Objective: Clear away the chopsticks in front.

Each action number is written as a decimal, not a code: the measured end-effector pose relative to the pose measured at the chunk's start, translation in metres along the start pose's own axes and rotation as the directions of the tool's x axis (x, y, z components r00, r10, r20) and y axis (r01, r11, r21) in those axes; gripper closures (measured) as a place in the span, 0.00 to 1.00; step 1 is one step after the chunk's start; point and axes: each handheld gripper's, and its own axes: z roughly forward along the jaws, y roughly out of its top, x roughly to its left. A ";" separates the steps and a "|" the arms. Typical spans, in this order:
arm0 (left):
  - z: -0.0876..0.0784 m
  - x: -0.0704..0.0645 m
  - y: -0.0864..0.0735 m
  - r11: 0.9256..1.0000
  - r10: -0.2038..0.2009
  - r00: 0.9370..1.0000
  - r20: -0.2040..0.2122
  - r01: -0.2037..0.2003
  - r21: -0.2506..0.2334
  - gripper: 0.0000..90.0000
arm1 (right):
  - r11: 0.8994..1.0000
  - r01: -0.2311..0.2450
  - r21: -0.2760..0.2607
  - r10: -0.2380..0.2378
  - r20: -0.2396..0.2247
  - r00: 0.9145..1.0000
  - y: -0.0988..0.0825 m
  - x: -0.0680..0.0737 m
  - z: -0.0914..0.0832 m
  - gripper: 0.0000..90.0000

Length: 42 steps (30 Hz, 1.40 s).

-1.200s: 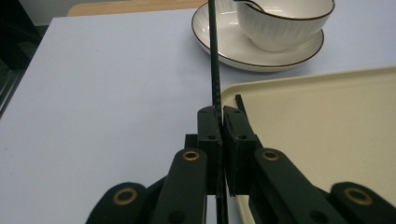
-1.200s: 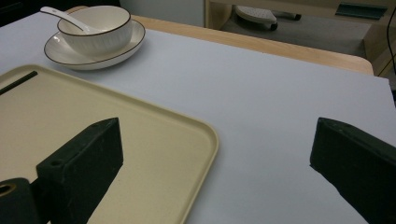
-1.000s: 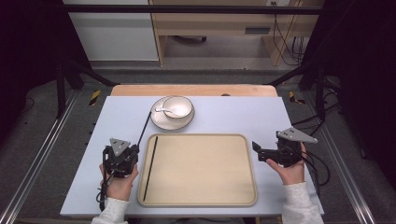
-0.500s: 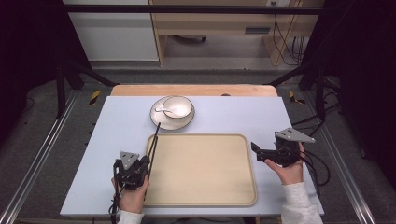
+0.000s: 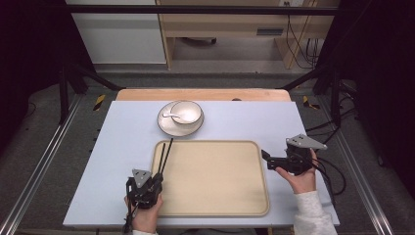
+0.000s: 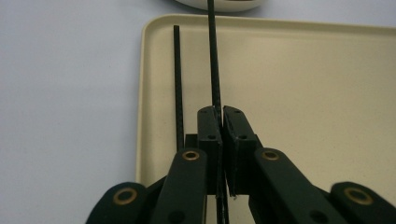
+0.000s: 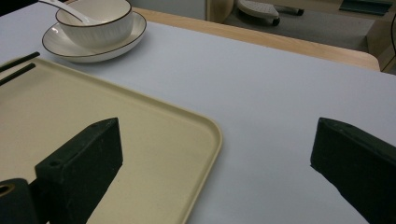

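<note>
Two black chopsticks lie over the left edge of a beige tray, their far tips near a white plate. My left gripper sits at their near ends. In the left gripper view my left gripper is shut on one chopstick; the other chopstick lies loose just left of the jaws. My right gripper stands open beside the tray's right edge. The right gripper view shows my right gripper wide apart over the tray corner, holding nothing.
A white bowl with a white spoon in it stands on the plate beyond the tray. The bowl also appears far left in the right gripper view. The pale blue tabletop ends in a wooden edge at the back.
My left gripper moved right and toward the near edge, onto the chopsticks' near ends, and shut on one. The chopsticks tilted, tips now toward the plate. The right gripper stayed put.
</note>
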 end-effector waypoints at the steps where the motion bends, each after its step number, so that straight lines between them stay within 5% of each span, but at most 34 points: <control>1: 0.001 0.000 -0.001 1.000 -0.001 1.000 -0.001 0.001 -0.001 0.96 | 1.000 -0.001 0.000 0.001 -0.001 1.000 0.000 0.000 0.000 0.03; 18: 0.013 -0.003 -0.007 0.996 0.024 0.999 -0.030 -0.021 0.085 0.95 | 1.000 0.006 0.009 -0.006 -0.002 1.000 -0.001 0.001 0.003 0.03; 33: 0.014 -0.003 -0.003 0.993 0.050 0.999 -0.019 -0.048 0.110 0.91 | 1.000 0.008 0.015 -0.008 0.000 1.000 -0.001 0.002 0.005 0.03; 42: 0.004 0.002 0.030 0.996 0.083 0.995 0.055 -0.084 0.025 0.78 | 1.000 0.001 0.005 -0.001 0.000 1.000 0.000 0.000 0.001 0.03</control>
